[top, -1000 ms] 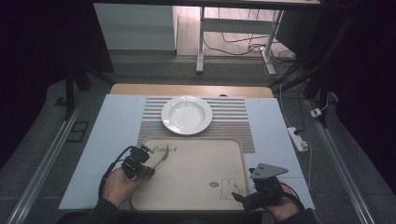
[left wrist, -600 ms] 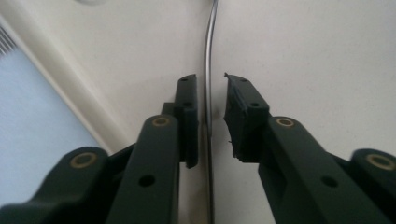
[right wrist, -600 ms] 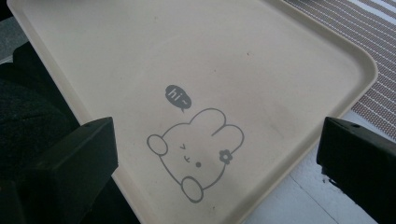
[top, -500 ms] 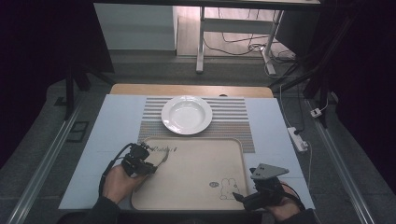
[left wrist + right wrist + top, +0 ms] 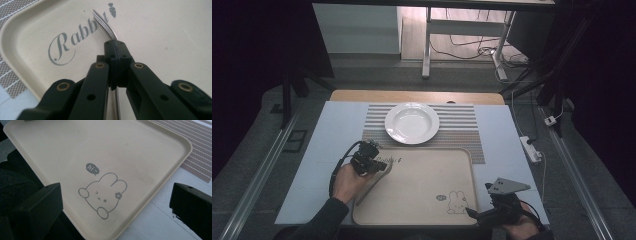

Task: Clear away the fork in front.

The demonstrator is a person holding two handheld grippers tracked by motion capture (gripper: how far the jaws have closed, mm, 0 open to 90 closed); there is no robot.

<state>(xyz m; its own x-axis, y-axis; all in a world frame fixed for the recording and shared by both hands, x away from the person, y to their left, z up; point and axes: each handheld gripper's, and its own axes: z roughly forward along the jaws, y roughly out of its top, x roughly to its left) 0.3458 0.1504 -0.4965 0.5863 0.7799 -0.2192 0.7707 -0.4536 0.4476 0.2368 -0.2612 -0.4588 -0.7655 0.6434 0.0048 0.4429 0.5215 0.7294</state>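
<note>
Left gripper view, item one: left gripper (image 5: pixel 115 53), jaws clenched on a metal fork (image 5: pixel 106 25). The fork's neck sat pinched between the pads, tines running up and away toward the upper middle of the frame, over the printed word "Rabbit"; the handle passed down between the jaws to the bottom edge. The long axis therefore lay in line with the gripper's own reach. The jaws had just been closing, with the fork between them.

High view, item two: the same gripper (image 5: pixel 369 159) appeared left of centre, above the upper left corner of the beige tray (image 5: pixel 422 220), the fork (image 5: pixel 377 179) slanting down-left beneath the hand. A white plate (image 5: pixel 412 123) lay in the middle of the frame, up and to the right of the held fork, on a striped placemat (image 5: pixel 462 135). The left hand was judged much the nearer to plate and mat.

Item three: right gripper (image 5: pixel 484 216), lower right of the frame, at the tray's lower right corner. In the right gripper view its jaws stood wide apart with nothing between them, the tray's rabbit drawing (image 5: pixel 102 195) ahead.

Surface: pale blue table covering (image 5: pixel 327 150) over a wooden tabletop. Room: dim, with a grey floor, table legs and loose cables at the top of the frame, and a power strip (image 5: pixel 531 149) at the right.
</note>
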